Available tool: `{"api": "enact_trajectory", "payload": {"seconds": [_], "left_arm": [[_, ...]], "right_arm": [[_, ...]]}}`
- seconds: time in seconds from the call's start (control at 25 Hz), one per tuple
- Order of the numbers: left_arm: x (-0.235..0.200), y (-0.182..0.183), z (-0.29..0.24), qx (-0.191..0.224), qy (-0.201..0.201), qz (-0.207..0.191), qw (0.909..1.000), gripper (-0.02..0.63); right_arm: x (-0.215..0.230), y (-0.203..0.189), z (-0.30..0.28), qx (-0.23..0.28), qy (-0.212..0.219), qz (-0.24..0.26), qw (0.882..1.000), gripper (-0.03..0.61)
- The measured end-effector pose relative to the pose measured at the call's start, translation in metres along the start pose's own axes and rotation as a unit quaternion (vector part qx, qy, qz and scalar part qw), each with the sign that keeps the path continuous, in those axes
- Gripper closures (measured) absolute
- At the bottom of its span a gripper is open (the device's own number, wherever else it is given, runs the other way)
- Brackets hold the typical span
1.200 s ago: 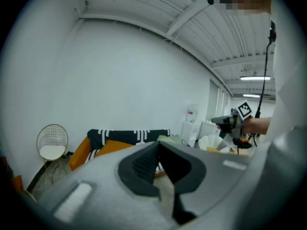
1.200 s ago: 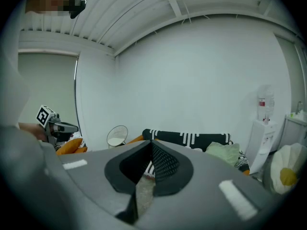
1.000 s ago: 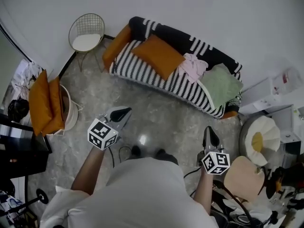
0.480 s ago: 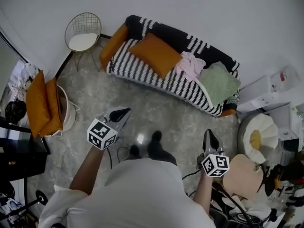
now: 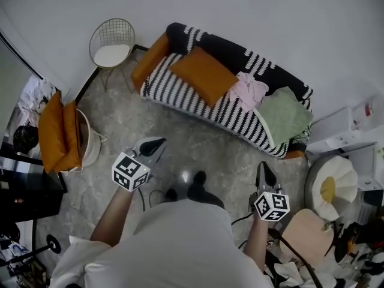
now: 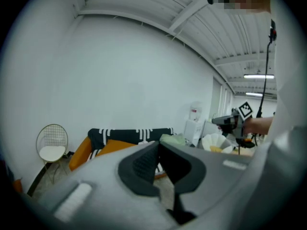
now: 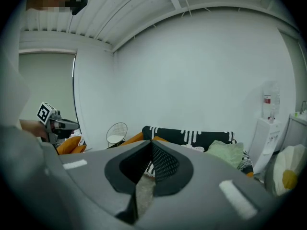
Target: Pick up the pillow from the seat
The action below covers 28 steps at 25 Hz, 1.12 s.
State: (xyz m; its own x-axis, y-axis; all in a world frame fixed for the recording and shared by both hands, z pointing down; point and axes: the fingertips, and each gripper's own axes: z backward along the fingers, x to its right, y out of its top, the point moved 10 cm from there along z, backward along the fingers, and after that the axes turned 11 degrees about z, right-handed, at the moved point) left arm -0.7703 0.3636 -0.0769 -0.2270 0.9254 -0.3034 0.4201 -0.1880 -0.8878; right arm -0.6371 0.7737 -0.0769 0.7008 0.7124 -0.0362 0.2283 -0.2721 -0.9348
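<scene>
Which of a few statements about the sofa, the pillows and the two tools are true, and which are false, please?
1. An orange pillow lies on the striped sofa. True.
2. The left tool grips that pillow. False: it is shut on nothing, well short of the sofa.
3. The right tool is shut. True.
4. The wire chair stands at the sofa's right end in the head view. False: it stands off its left end.

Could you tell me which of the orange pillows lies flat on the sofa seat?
The middle orange pillow, beside the pink cloth. The end pillow leans against the sofa arm, and two more pillows stand in the basket.
</scene>
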Motion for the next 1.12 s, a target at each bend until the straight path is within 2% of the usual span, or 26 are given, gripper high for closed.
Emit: {"api": "enact_trajectory", "payload": {"seconds": [0.4,0.76,0.88,1.12], "left_arm": [[-0.002,0.035,-0.079,-0.004,0.031,0.000,0.9995,0.615],[0.001,0.049,-0.139,0.000,0.063,0.011,0.9979,0.615],[0.000,0.049,-0.151,0.001,0.071,0.018,0.9973,0.615],[-0.008,0.059,-0.166,0.001,0.080,0.017,0.9967,0.615]], "right_arm": [[0.085,0.015,-0.072,0.002,0.033,0.001,0.999,0.574],[0.146,0.014,-0.127,-0.009,0.077,-0.004,0.997,0.574],[0.160,0.016,-0.139,-0.003,0.083,-0.018,0.996,0.574],[0.173,0.029,-0.165,0.000,0.095,-0.003,0.995,0.574]]}}
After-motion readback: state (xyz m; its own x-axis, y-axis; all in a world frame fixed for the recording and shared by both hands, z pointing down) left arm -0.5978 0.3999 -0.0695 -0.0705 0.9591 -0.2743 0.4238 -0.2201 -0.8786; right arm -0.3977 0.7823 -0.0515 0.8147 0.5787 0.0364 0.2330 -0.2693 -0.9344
